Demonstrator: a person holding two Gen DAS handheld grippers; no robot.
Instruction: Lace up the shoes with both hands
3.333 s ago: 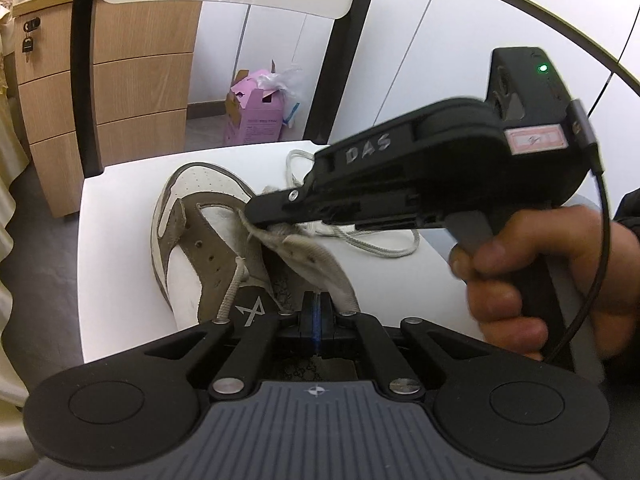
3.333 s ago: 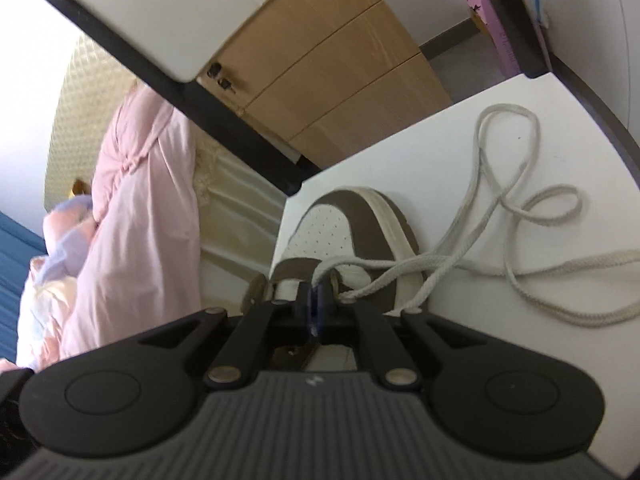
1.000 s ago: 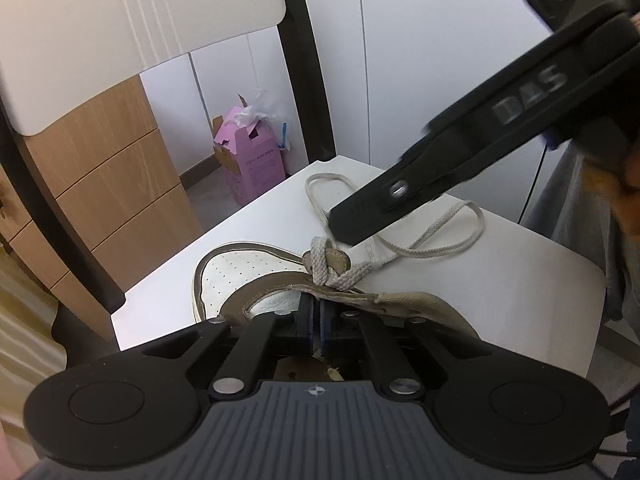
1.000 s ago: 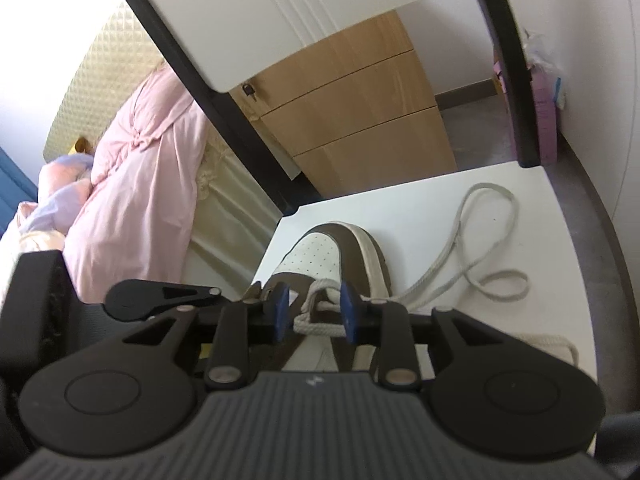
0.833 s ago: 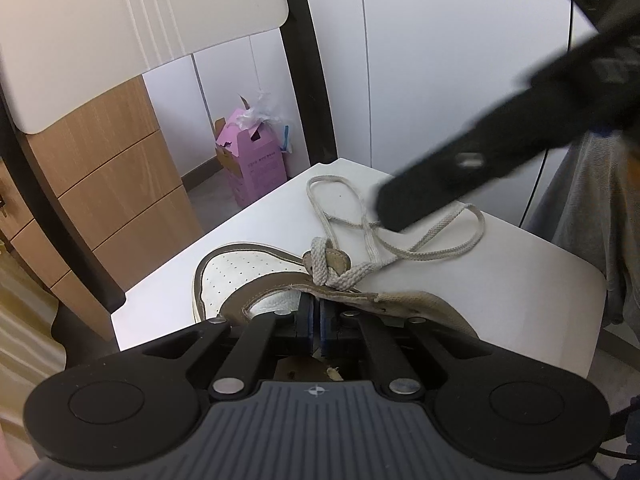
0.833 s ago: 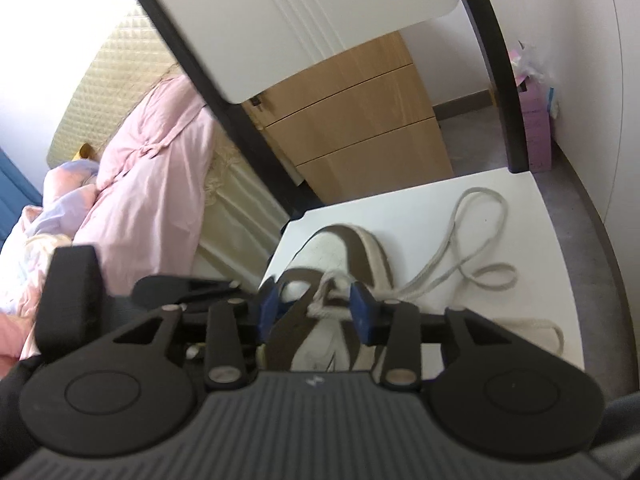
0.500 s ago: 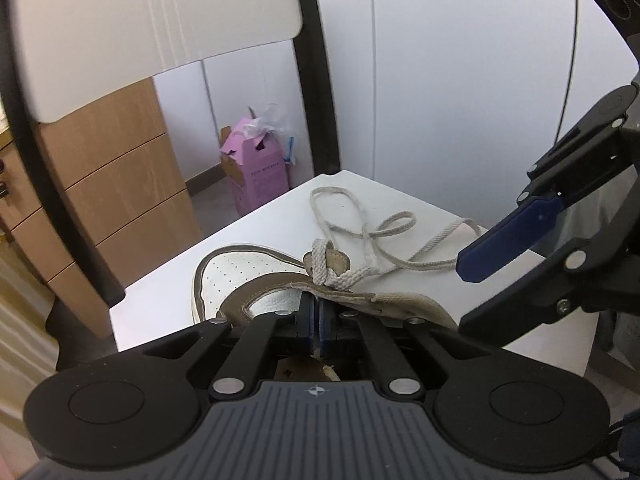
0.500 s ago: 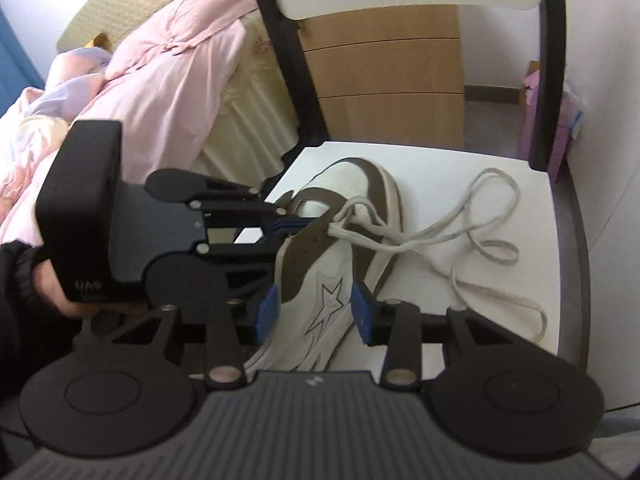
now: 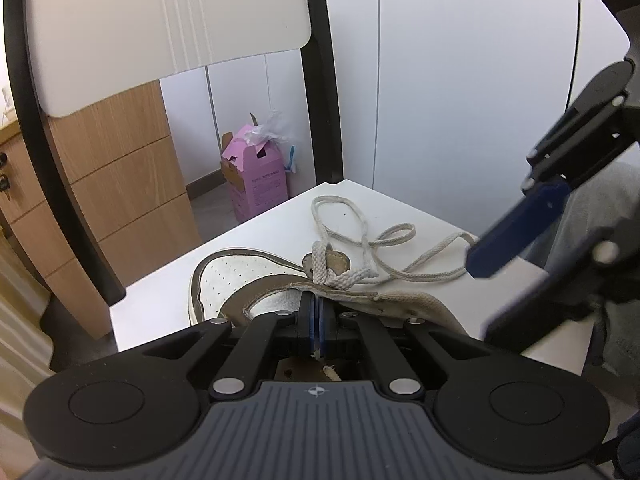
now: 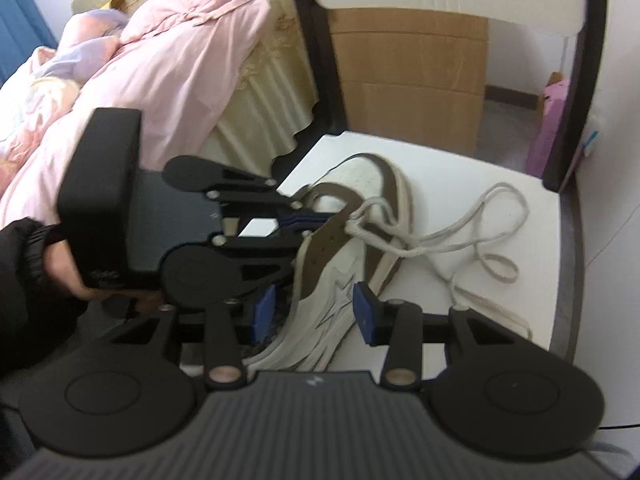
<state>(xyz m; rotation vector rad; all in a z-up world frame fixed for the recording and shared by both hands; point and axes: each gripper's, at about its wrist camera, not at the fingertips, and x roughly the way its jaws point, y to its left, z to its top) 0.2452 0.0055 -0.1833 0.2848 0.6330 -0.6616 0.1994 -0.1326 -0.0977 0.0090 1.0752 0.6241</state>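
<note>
White chair seat (image 10: 460, 168) bore one shoe (image 10: 344, 240), lace (image 10: 480, 240) trailing loose; left gripper (image 9: 318, 316) pinched its eyelet flap, right gripper (image 10: 314, 310) had just been opening, empty above it.

Layout about the shoe (image 10: 352, 248): it lies on the chair seat (image 10: 520, 300), toe toward the chair back (image 9: 160, 20). The lace (image 10: 480, 236) trails over the seat to its right. Left gripper (image 10: 308, 218) at the shoe's left edge; right gripper (image 10: 314, 314) above its near end. Behind, past the chair back: a cabinet (image 9: 120, 168) and a carton (image 9: 256, 176).
</note>
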